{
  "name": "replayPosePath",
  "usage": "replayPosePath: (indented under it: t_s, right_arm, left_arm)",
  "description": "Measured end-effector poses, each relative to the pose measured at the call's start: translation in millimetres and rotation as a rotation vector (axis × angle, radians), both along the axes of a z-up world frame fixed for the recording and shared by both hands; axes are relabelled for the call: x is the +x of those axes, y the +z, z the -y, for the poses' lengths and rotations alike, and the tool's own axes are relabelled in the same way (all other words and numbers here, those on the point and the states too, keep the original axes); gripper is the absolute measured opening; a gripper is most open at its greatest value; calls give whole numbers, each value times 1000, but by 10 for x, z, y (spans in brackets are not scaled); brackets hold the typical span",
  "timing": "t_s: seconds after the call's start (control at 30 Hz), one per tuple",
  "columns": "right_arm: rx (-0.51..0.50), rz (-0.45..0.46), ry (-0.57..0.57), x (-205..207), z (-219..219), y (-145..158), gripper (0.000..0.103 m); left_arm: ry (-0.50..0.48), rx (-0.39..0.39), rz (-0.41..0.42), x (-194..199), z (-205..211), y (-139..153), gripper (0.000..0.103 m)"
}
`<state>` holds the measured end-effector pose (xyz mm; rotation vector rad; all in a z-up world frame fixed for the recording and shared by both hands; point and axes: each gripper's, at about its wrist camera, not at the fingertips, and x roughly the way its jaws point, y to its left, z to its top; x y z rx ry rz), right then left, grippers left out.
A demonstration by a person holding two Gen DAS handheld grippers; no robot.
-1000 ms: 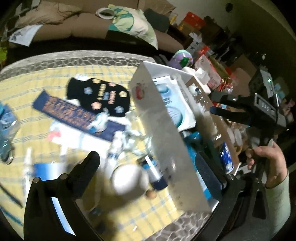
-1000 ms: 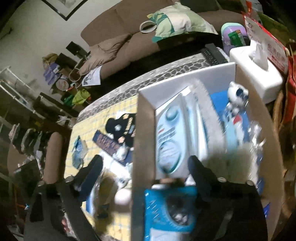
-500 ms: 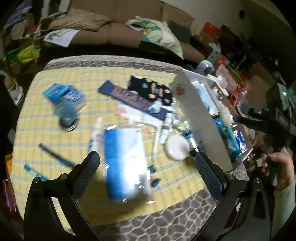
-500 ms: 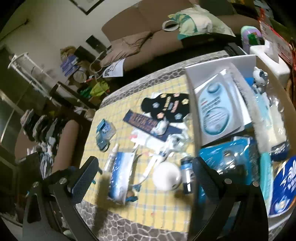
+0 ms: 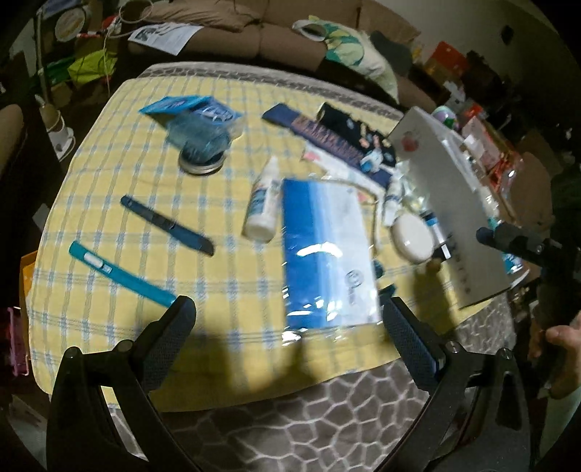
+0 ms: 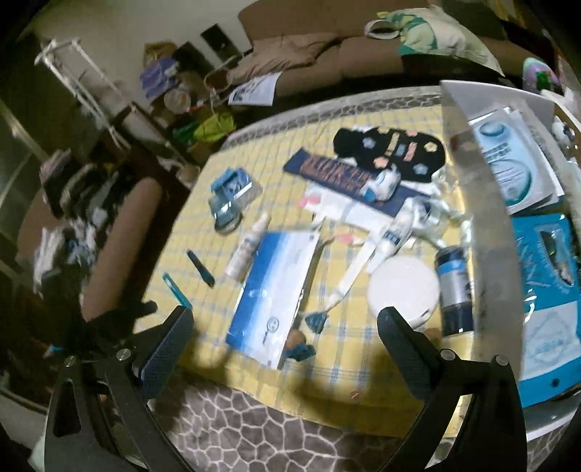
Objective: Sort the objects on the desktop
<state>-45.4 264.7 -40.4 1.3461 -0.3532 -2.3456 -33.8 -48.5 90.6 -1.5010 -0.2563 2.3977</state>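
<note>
A yellow checked cloth [image 5: 109, 181] holds scattered items. A flat blue-and-white packet [image 5: 326, 254] [image 6: 272, 290] lies in the middle, with a white bottle [image 5: 263, 199] to its left and a round white jar [image 5: 414, 236] [image 6: 403, 290] to its right. Further left lie a dark blue file [image 5: 167, 225] and a teal pen-like stick [image 5: 120, 272]. A white box [image 5: 454, 203] [image 6: 472, 181] at the right holds packets. My left gripper [image 5: 287, 312] hangs open and empty above the table's front edge. My right gripper [image 6: 285, 319] is open and empty too, near the jar.
At the back lie a blue pouch on a round tin [image 5: 199, 138], a black flowered sock [image 6: 392, 152] and a dark blue strip [image 6: 334, 170]. A dark can [image 6: 454, 287] stands against the box. A hand [image 5: 559, 348] shows at the right; a sofa [image 5: 254, 32] stands behind.
Both grippers have pulled back from the white box toward the table's front edge. The left view has swung left, and the whole cloth now shows. Both stay open and empty.
</note>
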Motion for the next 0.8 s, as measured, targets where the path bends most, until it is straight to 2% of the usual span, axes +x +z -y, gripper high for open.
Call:
replayPosePath:
  t_s: [0.1, 0.17, 0.23, 0.37, 0.43, 0.53, 0.63, 0.8]
  right_arm:
    - [81, -37, 40, 80, 175, -148, 102]
    - [142, -51, 71, 120, 287, -272, 98]
    - [192, -50, 101, 142, 386, -413, 76]
    - [253, -30, 172, 153, 570, -681, 63]
    - [298, -27, 201, 138, 635, -788, 50]
    - [351, -26, 225, 79, 662, -922, 36]
    - [341, -21, 236, 26, 658, -1011, 35]
    - [338, -2, 266, 10, 691, -1088, 35]
  left_arm:
    - [3, -21, 4, 9, 75, -109, 103]
    - [15, -29, 7, -6, 151, -171, 103]
    - [32, -28, 14, -34, 242, -230, 103]
    - [38, -36, 22, -119, 368, -290, 103]
    - [37, -42, 20, -156, 410, -300, 103]
    - [42, -20, 23, -207, 477, -324, 103]
    - [19, 11, 35, -219, 447, -349, 103]
    - [-21, 20, 43, -221, 347, -364, 103]
